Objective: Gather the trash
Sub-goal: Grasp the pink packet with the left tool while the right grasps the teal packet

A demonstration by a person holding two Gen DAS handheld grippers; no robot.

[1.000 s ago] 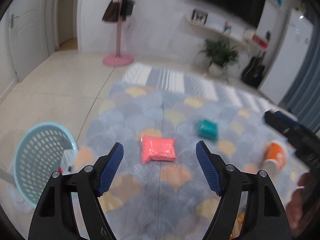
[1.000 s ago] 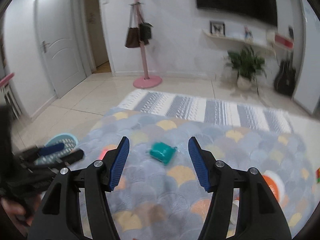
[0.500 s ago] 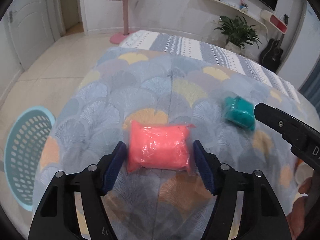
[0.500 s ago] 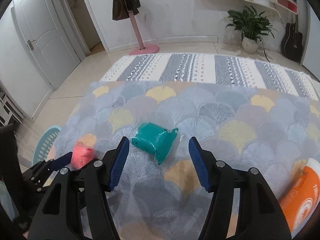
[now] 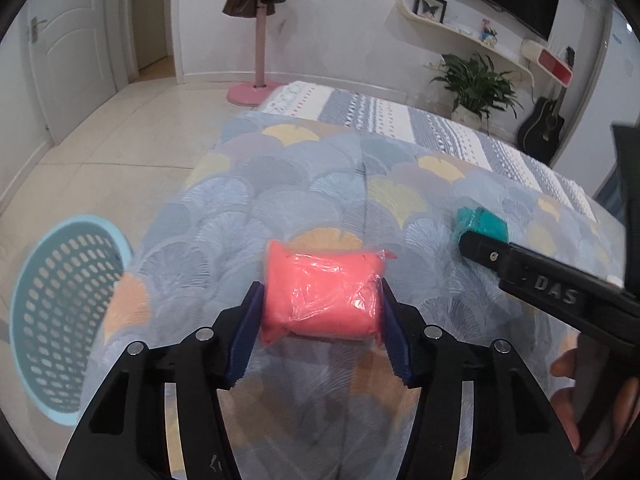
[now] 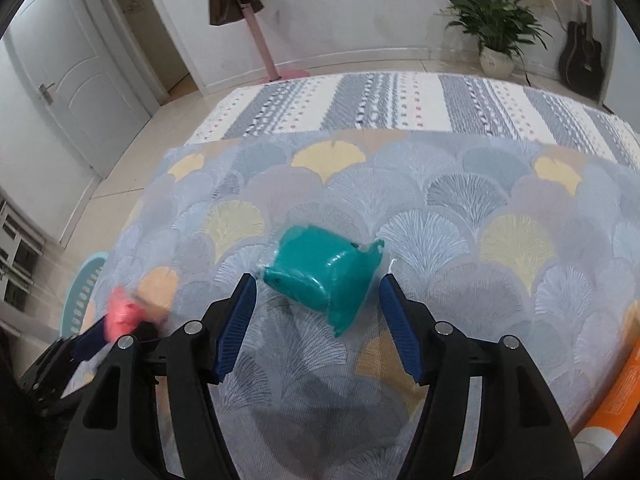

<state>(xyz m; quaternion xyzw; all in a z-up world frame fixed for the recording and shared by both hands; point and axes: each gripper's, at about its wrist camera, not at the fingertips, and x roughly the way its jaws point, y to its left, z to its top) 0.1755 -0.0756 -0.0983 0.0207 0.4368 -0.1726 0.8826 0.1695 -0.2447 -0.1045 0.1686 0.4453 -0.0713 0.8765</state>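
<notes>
Item: pink packet (image 5: 322,294) on the fan-patterned cloth (image 5: 280,200); our left gripper (image 5: 320,332) has just been closing, pads touching both ends. We are squeezing evenly before lifting toward the basket (image 5: 60,312).

Item: teal packet (image 6: 324,270), lying between our right gripper's (image 6: 316,320) apart jaws.

Both wrist cameras look steeply down, close over the patterned tabletop (image 5: 304,200) (each glimpses the other's packet).
</notes>
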